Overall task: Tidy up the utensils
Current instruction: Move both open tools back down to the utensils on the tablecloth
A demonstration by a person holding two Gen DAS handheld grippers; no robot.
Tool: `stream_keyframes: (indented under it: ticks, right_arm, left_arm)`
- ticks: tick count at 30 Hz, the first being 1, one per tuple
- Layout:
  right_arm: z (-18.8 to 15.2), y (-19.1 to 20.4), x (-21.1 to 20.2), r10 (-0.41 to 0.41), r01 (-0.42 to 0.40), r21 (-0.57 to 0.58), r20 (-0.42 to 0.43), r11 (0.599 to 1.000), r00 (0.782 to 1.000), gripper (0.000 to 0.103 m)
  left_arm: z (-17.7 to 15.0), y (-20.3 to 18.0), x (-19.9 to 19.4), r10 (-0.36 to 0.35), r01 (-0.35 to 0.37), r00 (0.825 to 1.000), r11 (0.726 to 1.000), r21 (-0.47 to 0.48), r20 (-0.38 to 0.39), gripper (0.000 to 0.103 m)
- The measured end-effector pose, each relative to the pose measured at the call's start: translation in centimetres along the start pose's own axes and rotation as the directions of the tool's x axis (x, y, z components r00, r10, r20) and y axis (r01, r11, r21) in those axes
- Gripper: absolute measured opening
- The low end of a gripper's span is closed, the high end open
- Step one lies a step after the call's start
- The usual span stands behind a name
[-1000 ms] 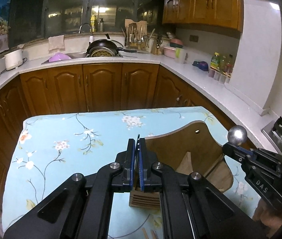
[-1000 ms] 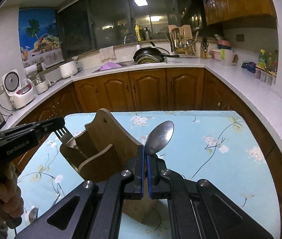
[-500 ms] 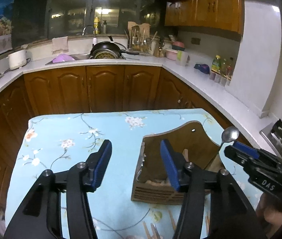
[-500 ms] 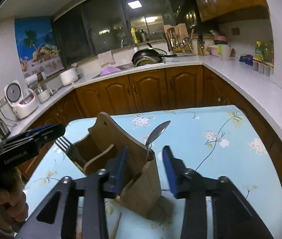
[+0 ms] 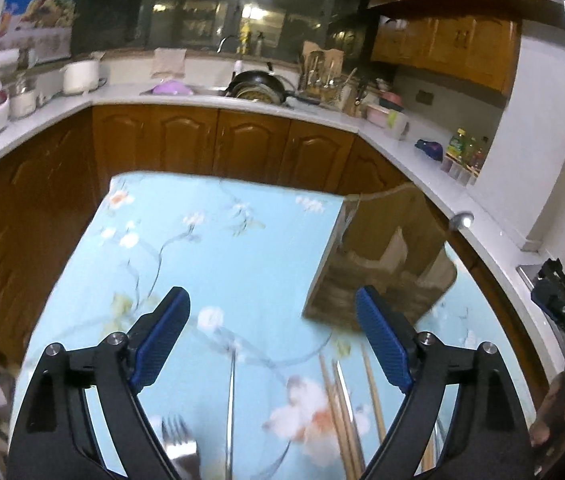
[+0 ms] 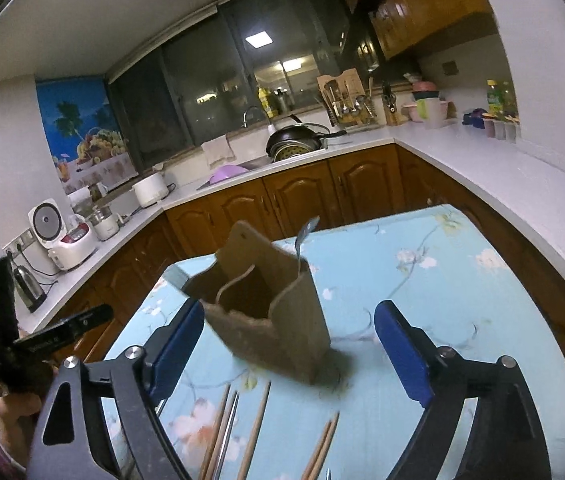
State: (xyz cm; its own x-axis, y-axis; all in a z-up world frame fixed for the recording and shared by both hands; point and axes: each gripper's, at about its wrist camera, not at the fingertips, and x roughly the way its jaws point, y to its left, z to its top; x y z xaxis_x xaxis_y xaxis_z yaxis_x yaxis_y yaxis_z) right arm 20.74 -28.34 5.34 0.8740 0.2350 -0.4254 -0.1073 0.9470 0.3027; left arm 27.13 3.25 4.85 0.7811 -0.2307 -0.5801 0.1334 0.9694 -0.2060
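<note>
A wooden utensil holder (image 6: 270, 316) stands on the floral blue tablecloth (image 6: 442, 280); it also shows at the right of the left wrist view (image 5: 382, 264). A metal spoon (image 6: 305, 236) stands in it, bowl up, and shows in the left wrist view (image 5: 462, 221). My right gripper (image 6: 288, 342) is open and empty, just in front of the holder. My left gripper (image 5: 272, 332) is open and empty, left of the holder. A fork (image 5: 180, 444) and wooden chopsticks (image 5: 346, 412) lie on the cloth near me; chopsticks also show in the right wrist view (image 6: 242, 432).
Kitchen counters run around the table, with a sink and pan (image 6: 294, 142), rice cookers (image 6: 66, 236), a kettle (image 6: 28, 288) and bottles (image 5: 466, 152). Wooden cabinets (image 5: 218, 144) stand below the counters beyond the table's far edge.
Both grippers opened and pulled back from the holder. The fork left the left gripper and the spoon left the right one; the spoon now stands in the holder.
</note>
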Motion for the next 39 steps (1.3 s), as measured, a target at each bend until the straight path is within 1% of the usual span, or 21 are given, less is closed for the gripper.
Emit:
stream_keyframes:
  ticks: [7,10,12,18,25,27,31,32,34,39]
  right_arm:
    - [-3.7,0.3,-3.3,-0.037,0.037,0.001,-0.001,0.999,0.999,0.09]
    - [-5.6,0.6,-4.0,-0.051,0.051,-0.007,-0.024,0.999,0.998,0.09]
    - [-6.6,0.8,-4.0,-0.054,0.054,-0.013,-0.041,0.998,0.998,0.09]
    - [-8.7,1.4,-3.8,-0.06,0.058,-0.027,-0.078,0.998,0.995,0.09]
    - [-9.6,2.2,-2.6,-0.052,0.048,-0.037,-0.113,0.998,0.992,0.088]
    - [-9.6,2.6,-1.8,-0.044,0.039,-0.046,-0.127,0.998,0.991,0.085]
    - [-9.8,3.2,0.1,-0.036,0.027,-0.051,-0.169,0.998,0.985,0.072]
    - [-9.8,3.2,0.7,-0.035,0.026,-0.049,-0.184,0.998,0.982,0.067]
    - [-9.9,3.4,1.8,-0.031,0.023,-0.043,-0.208,0.999,0.978,0.061]
    - [-10.1,3.6,5.0,-0.027,0.017,-0.041,-0.269,0.999,0.963,0.05]
  left_arm:
    - [-5.5,1.8,-2.1,0.017,-0.019,0.998,0.999,-0.041,-0.058,0.087]
    - [-7.6,2.3,-2.3,0.019,-0.024,0.995,0.998,-0.056,-0.098,0.087]
    - [-8.4,2.6,-2.4,0.021,-0.028,0.993,0.997,-0.068,-0.112,0.087]
    - [-9.8,3.2,-2.8,0.035,-0.045,0.991,0.997,-0.07,-0.131,0.087]
    - [-9.6,3.2,-2.2,0.043,-0.053,0.988,0.996,-0.065,-0.147,0.087]
    - [-9.3,3.1,-1.6,0.049,-0.058,0.986,0.997,-0.053,-0.156,0.087]
    - [-8.5,2.9,-0.3,0.066,-0.073,0.981,0.997,-0.03,-0.181,0.086]
    - [-8.2,3.0,0.2,0.066,-0.072,0.98,0.997,-0.026,-0.189,0.083]
    - [-7.8,3.0,1.1,0.069,-0.074,0.976,0.997,-0.02,-0.205,0.078]
    - [-7.0,2.9,3.7,0.071,-0.074,0.965,0.997,-0.001,-0.251,0.063]
